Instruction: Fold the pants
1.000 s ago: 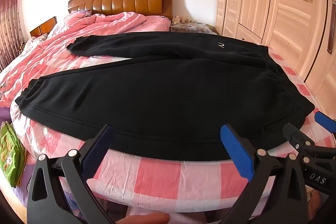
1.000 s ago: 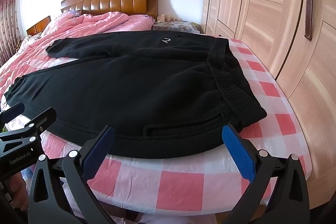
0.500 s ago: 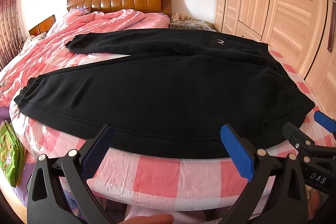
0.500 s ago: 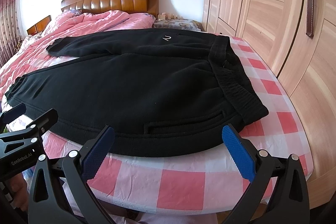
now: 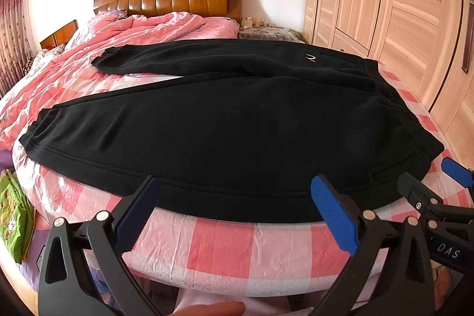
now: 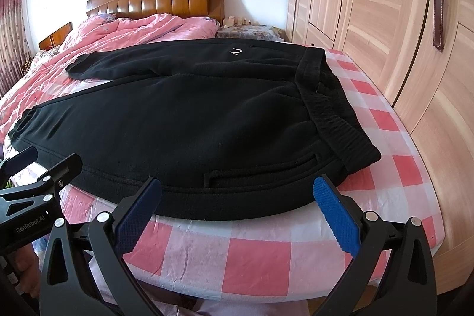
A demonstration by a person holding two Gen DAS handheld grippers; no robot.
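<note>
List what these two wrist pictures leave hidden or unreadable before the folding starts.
- Underside of the pants: both views, covered by the fabric itself.
- Small white logo: too small to read in either view.
- Items on the nightstand: tiny and far.
- Green bag: left view, cut off by the edge.
- Bed's near side: hidden behind the left gripper and right gripper, both open.
</note>
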